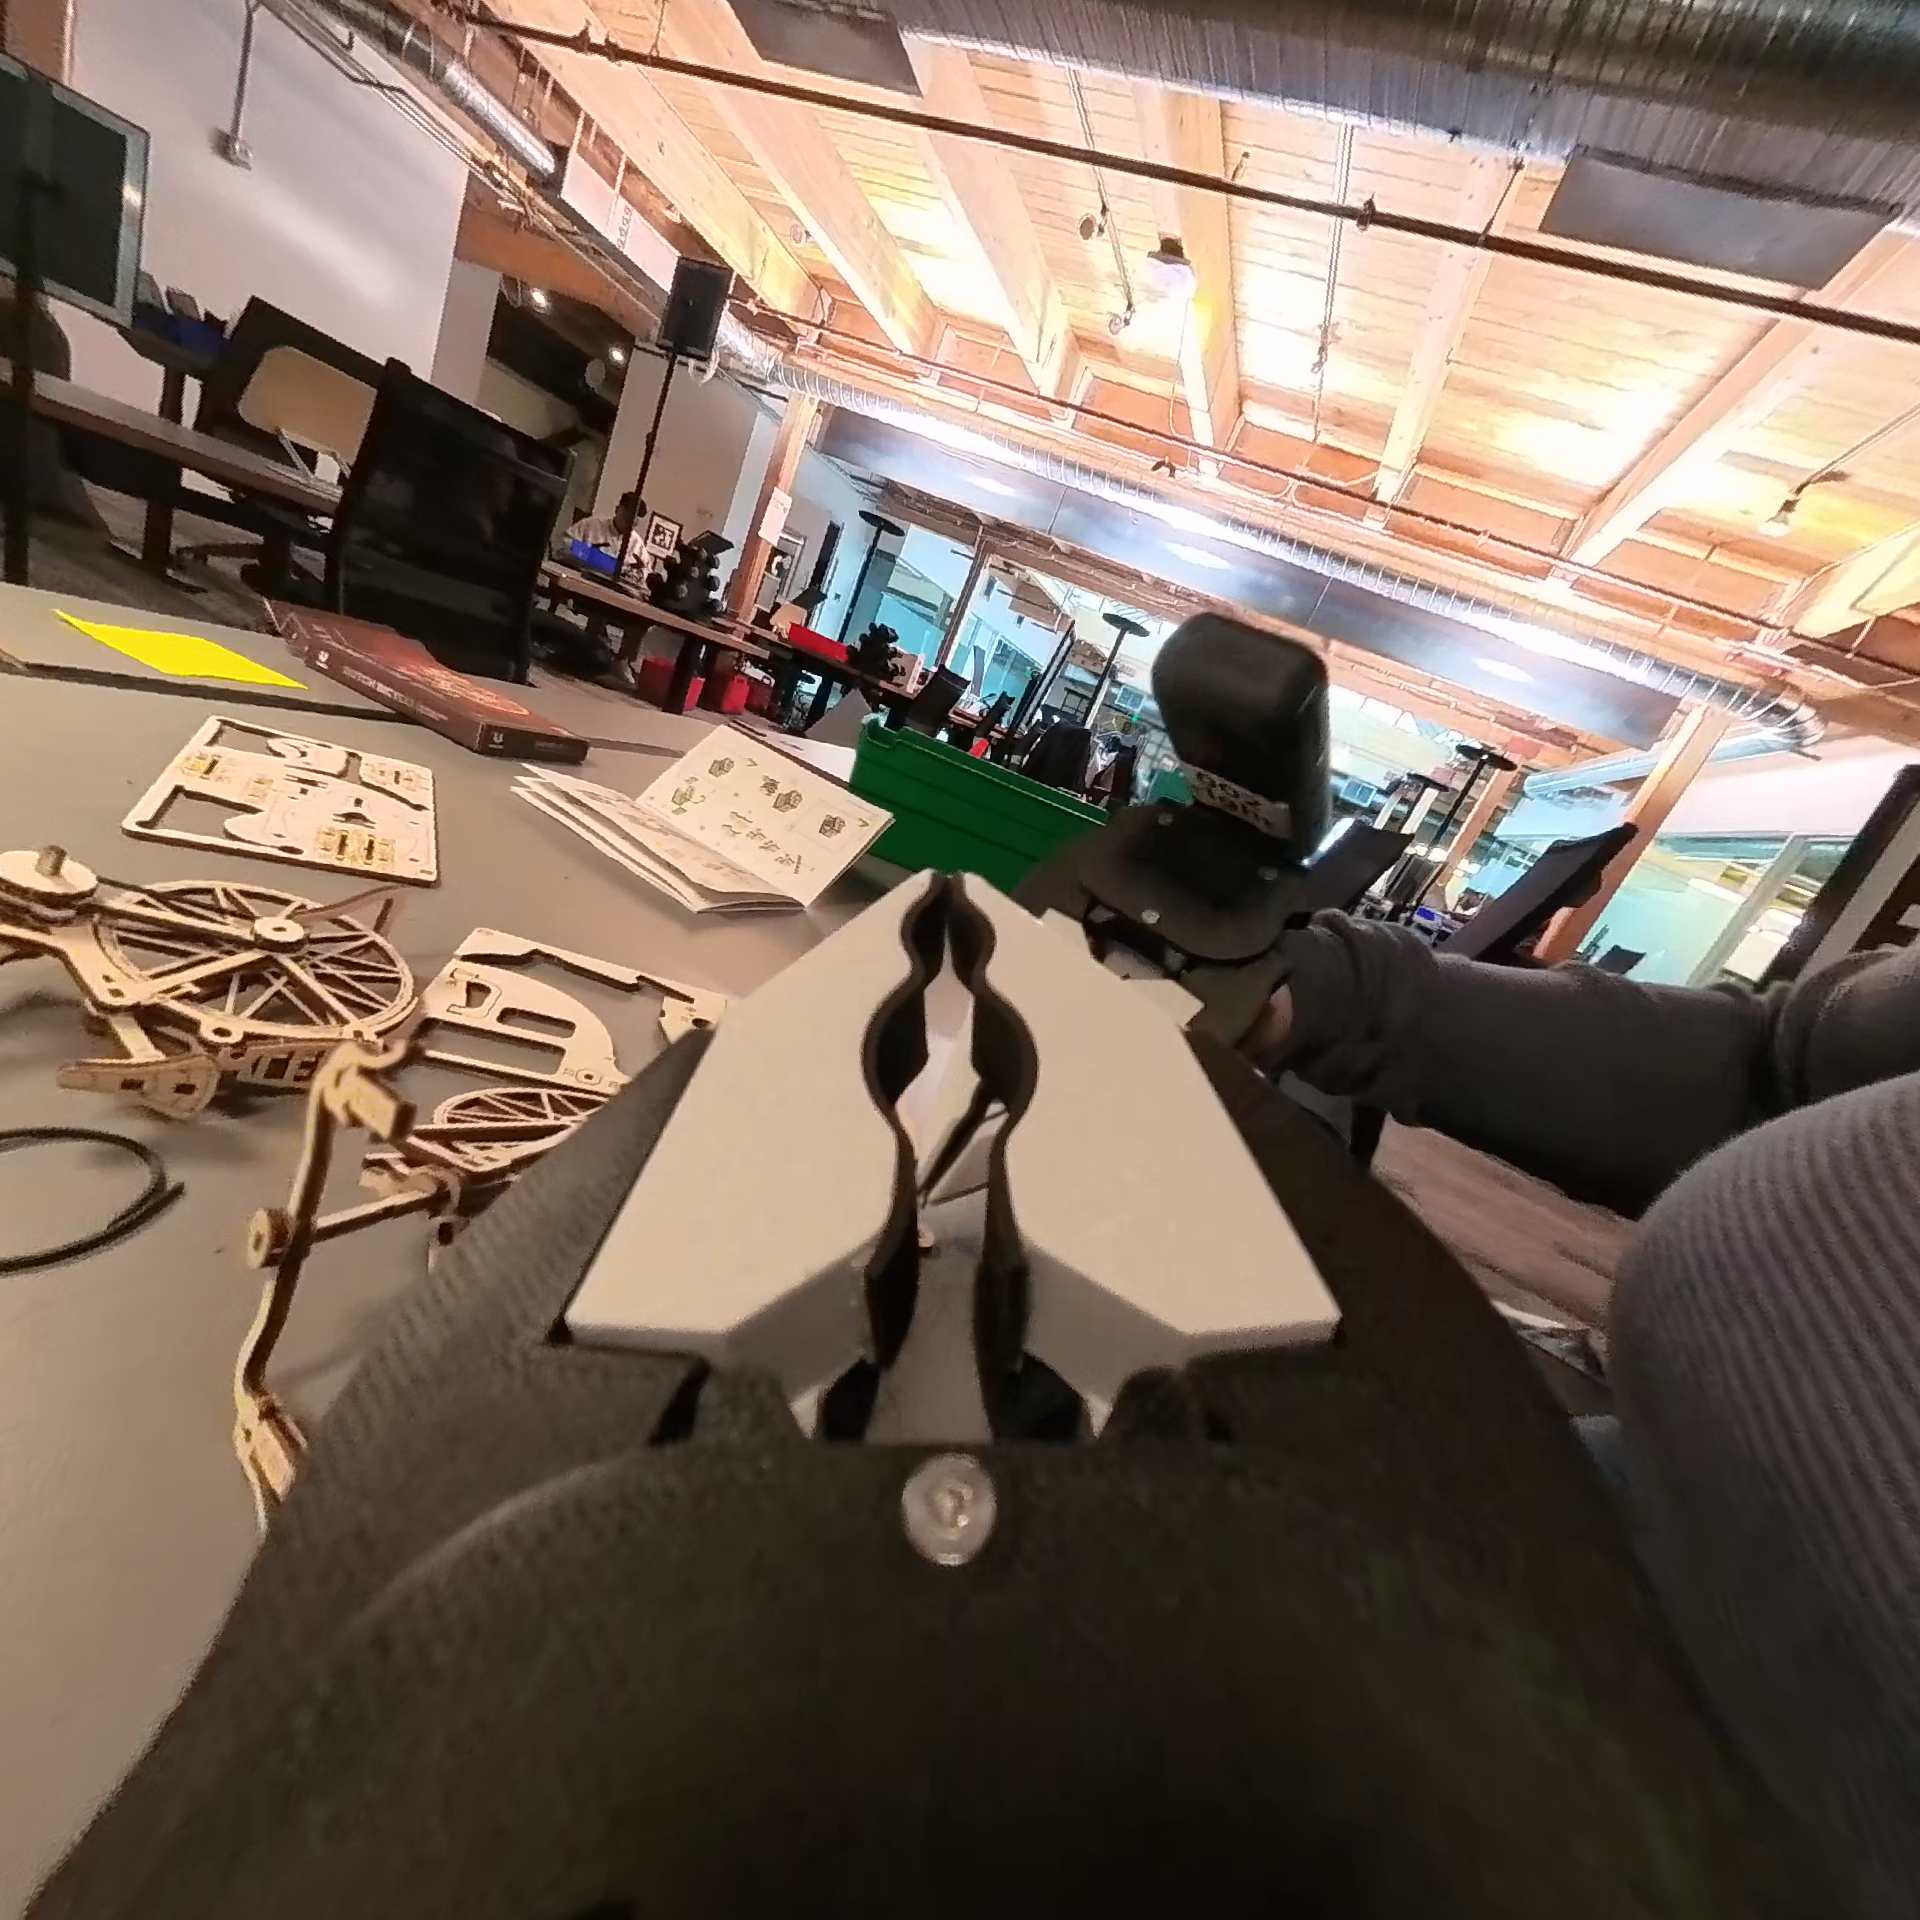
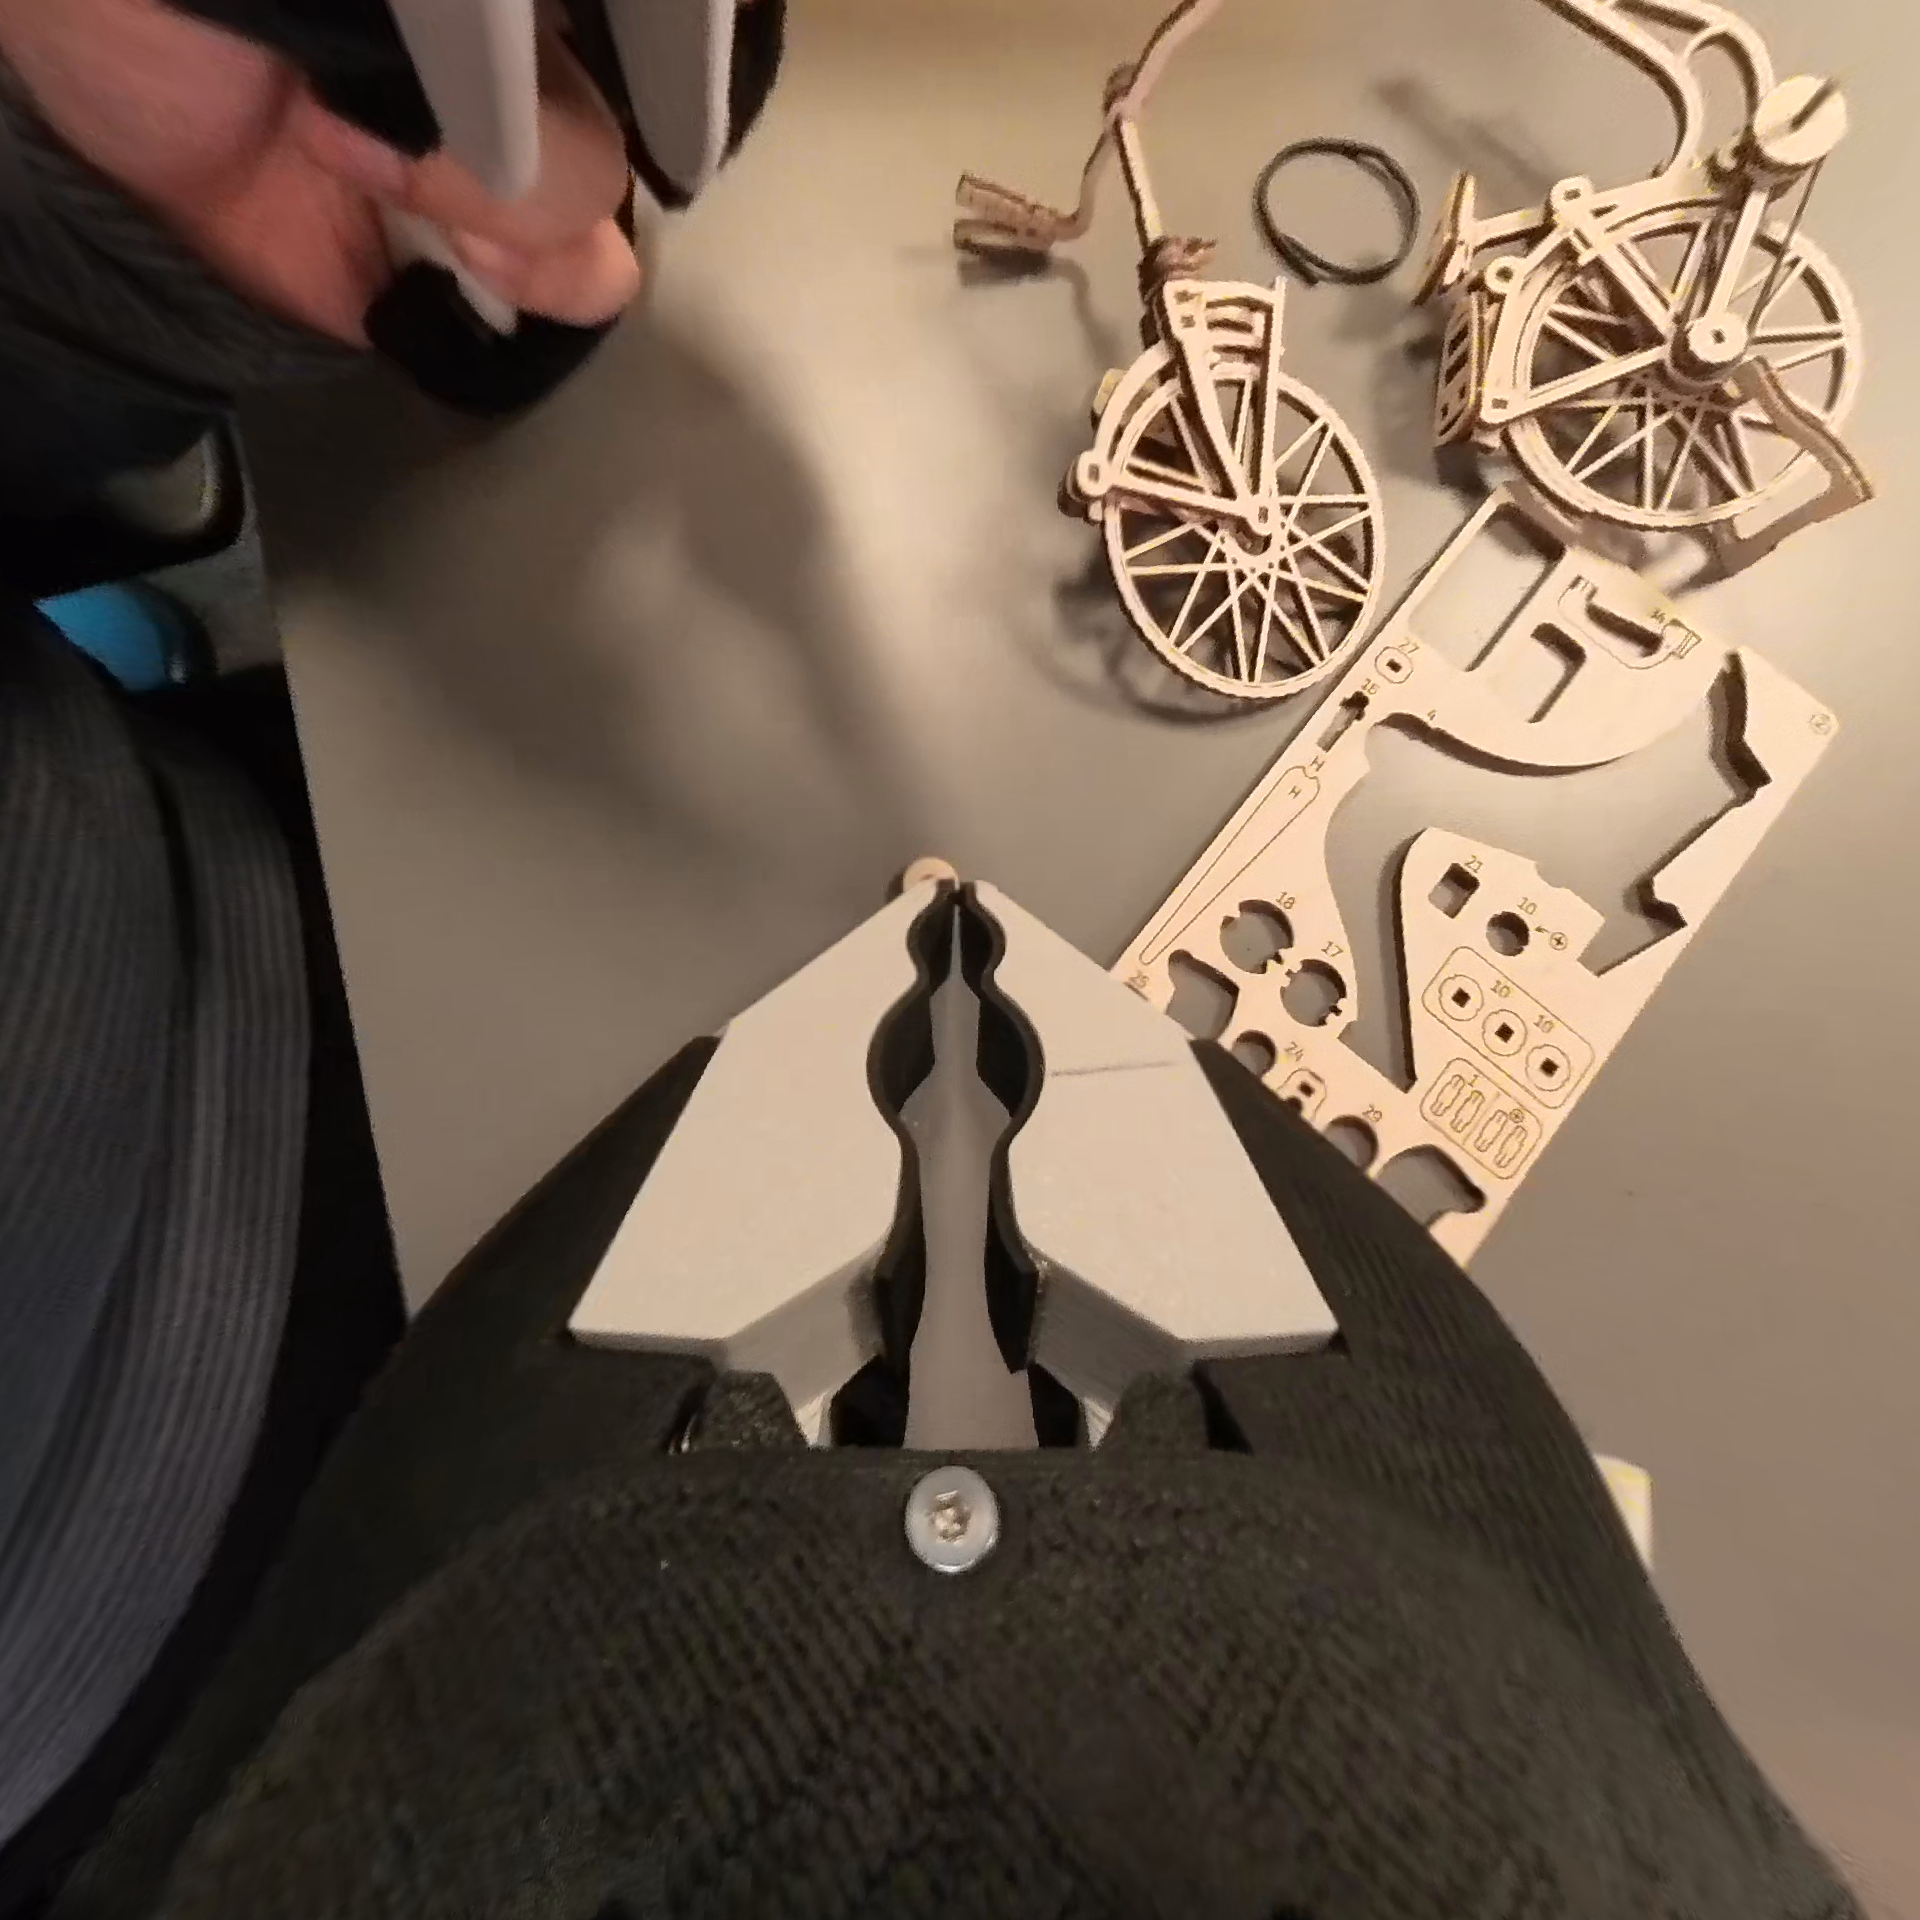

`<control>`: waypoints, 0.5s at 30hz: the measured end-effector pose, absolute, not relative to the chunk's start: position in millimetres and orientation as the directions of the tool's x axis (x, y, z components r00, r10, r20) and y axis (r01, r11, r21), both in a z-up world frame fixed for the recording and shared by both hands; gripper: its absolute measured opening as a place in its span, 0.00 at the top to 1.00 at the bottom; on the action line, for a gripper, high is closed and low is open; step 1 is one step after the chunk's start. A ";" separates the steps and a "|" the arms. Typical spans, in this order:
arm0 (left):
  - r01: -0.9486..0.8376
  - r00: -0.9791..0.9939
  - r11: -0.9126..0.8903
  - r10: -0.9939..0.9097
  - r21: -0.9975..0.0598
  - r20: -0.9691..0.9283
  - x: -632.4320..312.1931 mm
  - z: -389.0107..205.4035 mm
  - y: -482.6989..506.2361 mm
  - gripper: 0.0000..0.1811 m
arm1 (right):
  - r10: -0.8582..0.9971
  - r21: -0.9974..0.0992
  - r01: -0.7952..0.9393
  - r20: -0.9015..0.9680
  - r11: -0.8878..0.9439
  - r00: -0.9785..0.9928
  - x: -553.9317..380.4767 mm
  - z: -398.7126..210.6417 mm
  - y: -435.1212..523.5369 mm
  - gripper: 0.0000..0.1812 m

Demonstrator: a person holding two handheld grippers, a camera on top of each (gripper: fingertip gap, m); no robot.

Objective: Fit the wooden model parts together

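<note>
I am pinching a small wooden peg [image 2: 928, 871] in the right gripper [image 2: 954, 885] (left gripper [image 1: 948, 883] closed, empty) beside the punched part sheet [image 2: 1475, 935].

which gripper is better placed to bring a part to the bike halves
Right. The right gripper is shut on a small wooden peg above the table, near the front-wheel half; the left gripper points away, empty.

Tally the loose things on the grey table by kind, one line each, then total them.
Wooden bicycle sections: 2
Wooden part sheets: 2
Black rubber band: 1
Instruction booklet: 1
Dark box: 1
Green bin: 1
Total: 8
</note>
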State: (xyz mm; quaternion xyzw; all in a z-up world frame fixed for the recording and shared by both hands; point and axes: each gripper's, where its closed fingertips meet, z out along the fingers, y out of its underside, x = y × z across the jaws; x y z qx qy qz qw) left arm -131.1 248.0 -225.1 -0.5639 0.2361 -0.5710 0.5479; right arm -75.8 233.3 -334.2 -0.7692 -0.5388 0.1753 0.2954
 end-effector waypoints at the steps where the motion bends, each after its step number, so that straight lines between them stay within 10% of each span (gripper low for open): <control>1: 0.362 0.232 -0.293 -0.891 -0.885 0.390 -131.4 -225.1 248.0 1.00 | 0.928 -0.647 0.714 0.026 -0.267 0.371 -76.9 -333.6 231.6 1.00; 15: 0.372 0.215 -0.321 -0.883 -0.871 0.418 -132.3 -225.8 249.3 1.00 | 0.820 -0.623 0.596 -0.135 -0.506 0.556 -81.7 -329.9 231.8 1.00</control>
